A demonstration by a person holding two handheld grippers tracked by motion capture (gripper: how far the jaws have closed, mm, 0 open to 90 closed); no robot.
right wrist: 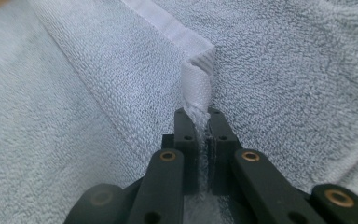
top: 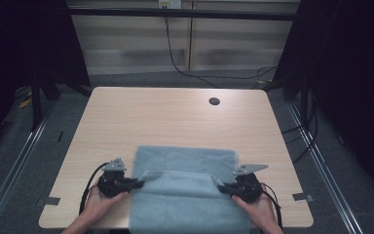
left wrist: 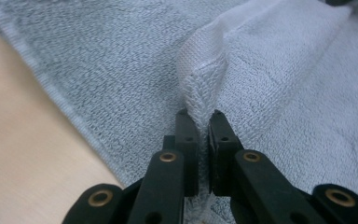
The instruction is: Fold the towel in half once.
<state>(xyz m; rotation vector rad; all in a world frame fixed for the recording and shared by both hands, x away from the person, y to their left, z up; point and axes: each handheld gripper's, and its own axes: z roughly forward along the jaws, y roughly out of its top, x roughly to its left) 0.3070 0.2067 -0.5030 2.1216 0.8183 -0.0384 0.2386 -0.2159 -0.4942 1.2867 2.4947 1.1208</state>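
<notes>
A light blue towel (top: 185, 187) lies on the near half of the wooden table (top: 175, 117), its front part hanging over the near edge. A folded-over flap with a pale hem spans its middle. My left gripper (top: 140, 183) is shut on the flap's left corner, and the pinched towel corner (left wrist: 200, 93) bunches up between the jaws. My right gripper (top: 222, 187) is shut on the right corner, where the white hem (right wrist: 196, 91) rises from the closed jaws. The rest of the towel (right wrist: 65, 140) spreads flat beneath both grippers. A hand holds each gripper from the near edge.
A round cable hole (top: 214, 101) sits at the table's far right. Bare wood lies beyond the towel and at its left (left wrist: 23, 154). Black cables (top: 185, 68) trail on the floor behind the table. Metal rails run along both sides.
</notes>
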